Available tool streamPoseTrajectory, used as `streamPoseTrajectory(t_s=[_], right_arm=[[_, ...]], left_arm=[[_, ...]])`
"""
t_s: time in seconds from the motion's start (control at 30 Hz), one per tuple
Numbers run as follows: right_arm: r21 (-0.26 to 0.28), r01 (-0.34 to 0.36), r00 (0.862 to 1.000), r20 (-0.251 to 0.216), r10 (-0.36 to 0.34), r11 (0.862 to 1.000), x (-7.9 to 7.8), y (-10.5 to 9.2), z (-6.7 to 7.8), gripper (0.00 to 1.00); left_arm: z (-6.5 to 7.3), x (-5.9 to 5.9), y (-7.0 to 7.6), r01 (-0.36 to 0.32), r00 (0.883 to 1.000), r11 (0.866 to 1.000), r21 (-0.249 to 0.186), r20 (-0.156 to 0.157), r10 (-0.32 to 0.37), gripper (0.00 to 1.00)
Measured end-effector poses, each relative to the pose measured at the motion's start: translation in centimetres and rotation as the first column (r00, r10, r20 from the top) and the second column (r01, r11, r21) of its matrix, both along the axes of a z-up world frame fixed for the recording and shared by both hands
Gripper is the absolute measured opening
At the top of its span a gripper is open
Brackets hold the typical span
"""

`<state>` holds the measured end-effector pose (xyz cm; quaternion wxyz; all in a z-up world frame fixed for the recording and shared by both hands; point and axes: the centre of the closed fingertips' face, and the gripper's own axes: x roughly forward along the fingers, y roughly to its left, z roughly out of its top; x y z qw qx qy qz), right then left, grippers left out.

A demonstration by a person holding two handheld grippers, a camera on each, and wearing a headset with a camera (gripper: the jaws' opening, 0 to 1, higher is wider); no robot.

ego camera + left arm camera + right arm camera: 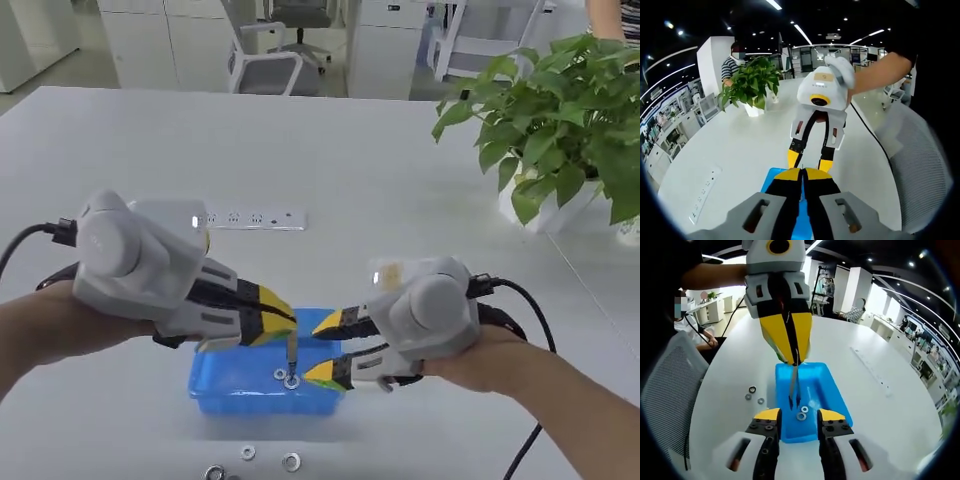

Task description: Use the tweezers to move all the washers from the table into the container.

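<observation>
On the floor of the blue container [824,386]: two washers [801,416], almost touching, at the end nearest to the right gripper. Just above them, the tips of the tweezers [794,385], pointing down into the container. The tips are seemingly a little apart, with no washer visible between them, though too small to say for sure. Beside the container, on the white table [330,170]: three more washers [291,461] in a loose group, apart from the container wall, on the side nearest to the person in the head view.

Higher up, the left gripper [794,360], claw pressed together and pinching the upper part of the tweezers, hanging over the container. Opposite to it, the right gripper [800,413], claw spread and holding nothing, hovering low at the near end of the container, not touching the tweezers.

Judging from this: the drop-off step for one washer, about at its end, with two of the five washers in sight inside and three not yet moved. Next, probably: lift the tweezers straight out, carry them over the wall to the three loose washers, lower the tips around the edge of one, and squeeze. Calls for a small and exact aim, given thin flat washers on a smooth table.

Further away, a power strip [250,218] and a potted plant [560,110], both well apart from the work.
</observation>
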<state>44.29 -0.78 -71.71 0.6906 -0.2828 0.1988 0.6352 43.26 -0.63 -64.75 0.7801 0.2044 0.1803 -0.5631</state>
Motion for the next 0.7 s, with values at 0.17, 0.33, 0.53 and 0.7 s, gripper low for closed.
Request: streamPoseTrajectory(t_s=[0.17,0.33,0.53,0.7], right_arm=[[-0.003,0.046,0.999,-0.014,-0.046,0.999,-0.3,-1.2,0.3,0.35],[0.000,0.089,0.996,-0.027,-0.089,0.996,-0.6,-2.1,0.4,0.42],[0.000,0.120,0.992,-0.038,-0.120,0.993,-1.3,-3.2,0.5,0.49],[0.007,0.131,0.990,-0.050,-0.131,0.991,-2.1,-3.8,0.3,0.55]], left_arm=[[0.5,-0.6,0.1,-0.002,1.000,1.000,0.000,0.003,0.002,0.05],[1.0,-1.3,0.0,0.001,1.000,1.000,-0.007,0.000,-0.001,0.05],[1.3,-2.3,0.0,0.015,1.000,1.000,-0.009,-0.005,-0.015,0.05],[1.2,-3.2,-0.1,0.028,1.000,1.000,-0.004,-0.009,-0.028,0.05]])
